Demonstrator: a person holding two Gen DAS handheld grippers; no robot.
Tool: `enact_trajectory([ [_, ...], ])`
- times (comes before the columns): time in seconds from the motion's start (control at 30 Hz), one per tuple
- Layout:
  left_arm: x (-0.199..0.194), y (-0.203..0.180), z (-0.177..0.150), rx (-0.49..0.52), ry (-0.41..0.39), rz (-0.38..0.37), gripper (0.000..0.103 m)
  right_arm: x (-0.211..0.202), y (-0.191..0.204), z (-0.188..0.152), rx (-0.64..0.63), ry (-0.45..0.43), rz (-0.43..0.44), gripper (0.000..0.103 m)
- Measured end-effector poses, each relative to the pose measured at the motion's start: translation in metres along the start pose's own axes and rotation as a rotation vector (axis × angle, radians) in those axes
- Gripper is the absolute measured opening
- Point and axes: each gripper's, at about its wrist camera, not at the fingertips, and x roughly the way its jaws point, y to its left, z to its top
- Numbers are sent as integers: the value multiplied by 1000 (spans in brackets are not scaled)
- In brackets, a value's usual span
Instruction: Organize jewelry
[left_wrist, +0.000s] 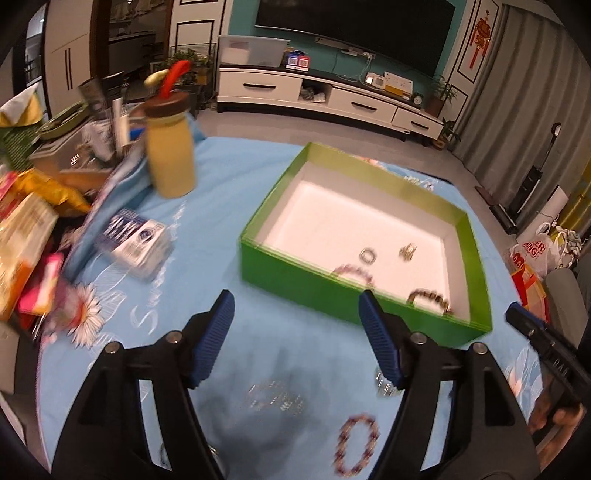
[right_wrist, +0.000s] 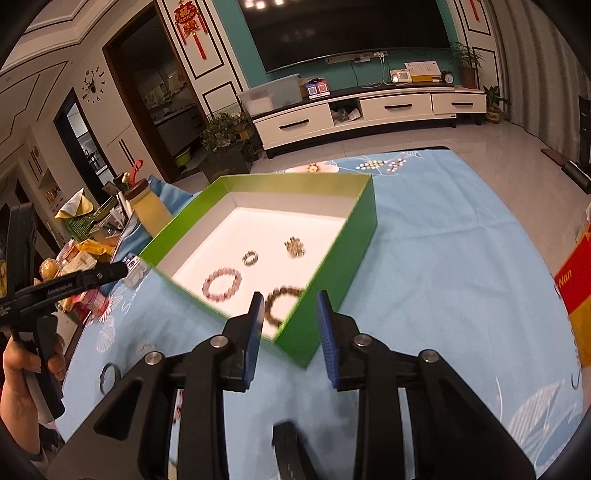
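A green box (left_wrist: 295, 277) with a white floor stands on the blue cloth. Inside lie a pink bead bracelet (right_wrist: 221, 283), a dark bead bracelet (right_wrist: 280, 304), a small silver ring (right_wrist: 251, 257) and a gold cluster piece (right_wrist: 294, 247). My left gripper (left_wrist: 295, 299) is open and empty, hovering over the cloth before the box's near wall. Below it on the cloth lie a silver chain bracelet (left_wrist: 275, 400), a purple bead bracelet (left_wrist: 356, 445) and a small silver piece (left_wrist: 384, 384). My right gripper (right_wrist: 290, 295) is open with nothing between its pads, just short of the box's near corner.
A yellow bottle (left_wrist: 171, 155) with a brown lid, a blue-and-white pack (left_wrist: 136, 242) and piled snack bags (left_wrist: 26, 229) crowd the table's left. A black ring (right_wrist: 109, 374) lies on the cloth. A hand (right_wrist: 22, 365) holds the left gripper's handle.
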Motion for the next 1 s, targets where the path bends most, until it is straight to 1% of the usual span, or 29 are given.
enact_trajectory([
  [0.1, -13, 13, -21, -13, 9, 11, 72, -11, 3, -11, 6, 6, 7, 31],
  [0.13, -16, 17, -26, -16, 13, 16, 72, -14, 3, -14, 8, 9, 11, 34],
  [0.2, -24, 26, -39, -26, 22, 35, 72, -18, 6, -20, 10, 15, 15, 36],
  [0.3, -32, 41, -58, -45, 35, 53, 72, -25, 11, -32, 0, 30, 17, 36],
  [0.57, -57, 84, -100, -137, 54, 69, 72, -34, 19, -54, -7, 72, 35, 36],
  [0.77, -60, 89, -130, -139, 81, 71, 72, -32, 28, -70, -29, 108, 50, 36],
  [1.0, -53, 75, -152, -112, 109, 53, 72, -25, 48, -92, -79, 175, 98, 36],
])
